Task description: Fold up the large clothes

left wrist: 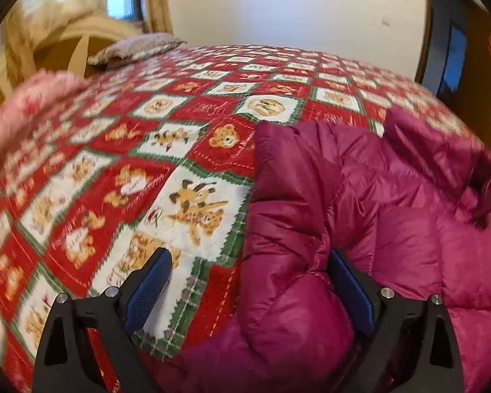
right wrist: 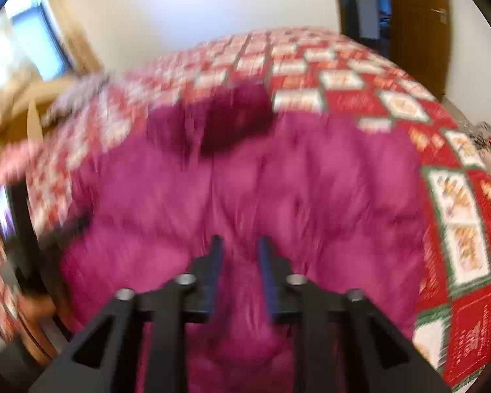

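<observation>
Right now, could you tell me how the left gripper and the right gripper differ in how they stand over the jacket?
1. The left gripper stands wide open; the right gripper has a much narrower gap.
2. The left gripper straddles the edge of the magenta puffer jacket, with one finger over the teddy-bear quilt; the right gripper sits wholly over the jacket.
3. The left view is mostly sharp; the right view is motion-blurred.

Both have blue pads and point down at the bed.

magenta quilted puffer jacket (left wrist: 392, 203), glossy, darker at the collar. red, white and green patchwork bedspread (left wrist: 167, 150) with tan teddy bears in squares. black hand-held gripper (left wrist: 248, 262), blue textured pads (left wrist: 147, 288). cream wall (left wrist: 294, 6).
</observation>
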`<state>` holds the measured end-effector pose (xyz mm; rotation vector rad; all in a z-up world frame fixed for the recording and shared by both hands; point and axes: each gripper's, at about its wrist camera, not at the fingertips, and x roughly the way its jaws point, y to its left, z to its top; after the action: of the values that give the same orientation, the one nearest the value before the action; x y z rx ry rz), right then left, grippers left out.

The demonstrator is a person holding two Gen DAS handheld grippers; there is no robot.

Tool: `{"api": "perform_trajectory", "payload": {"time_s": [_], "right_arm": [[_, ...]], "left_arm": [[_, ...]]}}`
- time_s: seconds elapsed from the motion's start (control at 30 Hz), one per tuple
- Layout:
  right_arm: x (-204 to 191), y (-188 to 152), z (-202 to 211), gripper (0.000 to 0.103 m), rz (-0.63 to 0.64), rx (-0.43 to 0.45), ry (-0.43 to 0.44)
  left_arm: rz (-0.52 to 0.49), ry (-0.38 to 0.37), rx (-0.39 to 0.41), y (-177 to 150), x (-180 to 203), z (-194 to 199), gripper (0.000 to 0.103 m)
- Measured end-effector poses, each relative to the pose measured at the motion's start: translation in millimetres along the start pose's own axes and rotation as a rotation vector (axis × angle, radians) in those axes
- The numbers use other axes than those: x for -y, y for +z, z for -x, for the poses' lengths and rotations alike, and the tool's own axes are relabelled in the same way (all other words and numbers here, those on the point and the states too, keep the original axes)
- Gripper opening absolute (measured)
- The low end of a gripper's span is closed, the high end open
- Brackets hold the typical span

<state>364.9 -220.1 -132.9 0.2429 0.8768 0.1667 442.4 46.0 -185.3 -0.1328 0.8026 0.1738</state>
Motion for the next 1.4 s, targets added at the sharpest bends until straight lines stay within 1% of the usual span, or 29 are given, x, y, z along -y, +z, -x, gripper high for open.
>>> {"api": "perform_trajectory", "payload": {"time_s": [0.03,0.07,0.13,0.2,0.27,0.4,0.47,0.57,0.7,0.73,0.77,0.8,0.83,0.9,0.93,1.1,1.17,1.23,1.27,1.37,1.4], "right_arm": [[0,12,4,0.055,-0.019,0.022,0.000],[-2,26,3,0.055,-0.034,0.030,0.003],[-6,52,-8,0.054,-0.055,0.022,-0.005],[-8,70,-21,0.055,-0.068,0.013,-0.044],[-7,87,-39,0.055,-0.116,-0.004,-0.069],[2,111,-66,0.055,-0.224,-0.033,-0.050],[2,118,-75,0.057,-0.237,-0.039,-0.062],[2,126,-94,0.058,-0.224,-0.076,-0.088],[7,123,-99,0.058,-0.216,-0.086,-0.103],[9,121,-101,0.056,-0.210,-0.099,-0.112],[11,117,-101,0.049,-0.208,-0.107,-0.115],[13,115,-101,0.038,-0.206,-0.110,-0.105],[16,109,-101,0.033,-0.200,-0.121,-0.101],[20,103,-99,0.019,-0.194,-0.130,-0.110],[22,99,-96,0.018,-0.188,-0.129,-0.115],[26,82,-89,0.017,-0.175,-0.111,-0.158],[29,75,-95,0.017,-0.188,-0.116,-0.170],[33,66,-100,0.014,-0.211,-0.107,-0.168],[34,62,-102,0.013,-0.207,-0.084,-0.171],[27,52,-102,0.013,-0.118,0.009,-0.206],[26,48,-101,0.013,-0.109,0.034,-0.209]], "left_arm": [[0.024,-0.011,0.005,-1,-4,1,0.096],[0.056,-0.023,0.017,-1,-9,4,0.096],[0.081,-0.033,0.045,-2,-13,9,0.096],[0.075,-0.026,0.076,-3,-12,15,0.096],[0.062,-0.019,0.105,-3,-10,21,0.096],[0.065,-0.012,0.149,-4,-11,29,0.096],[0.082,-0.014,0.144,-4,-15,28,0.096],[0.101,-0.014,0.105,-3,-19,20,0.096],[0.092,-0.023,0.094,-4,-17,17,0.096],[0.088,-0.022,0.089,-4,-16,16,0.096],[0.082,-0.018,0.081,-4,-15,15,0.096],[0.080,-0.018,0.078,-4,-15,14,0.096],[0.080,-0.018,0.078,-4,-15,14,0.096],[0.081,-0.018,0.078,-4,-15,13,0.096],[0.080,-0.018,0.078,-4,-15,13,0.096],[0.076,-0.014,0.081,-5,-14,13,0.096],[0.077,-0.016,0.079,-5,-15,13,0.096],[0.079,-0.017,0.078,-5,-15,14,0.096],[0.079,-0.019,0.079,-5,-15,14,0.096],[0.081,-0.022,0.088,-5,-16,15,0.096],[0.080,-0.023,0.094,-5,-15,17,0.096]]}}
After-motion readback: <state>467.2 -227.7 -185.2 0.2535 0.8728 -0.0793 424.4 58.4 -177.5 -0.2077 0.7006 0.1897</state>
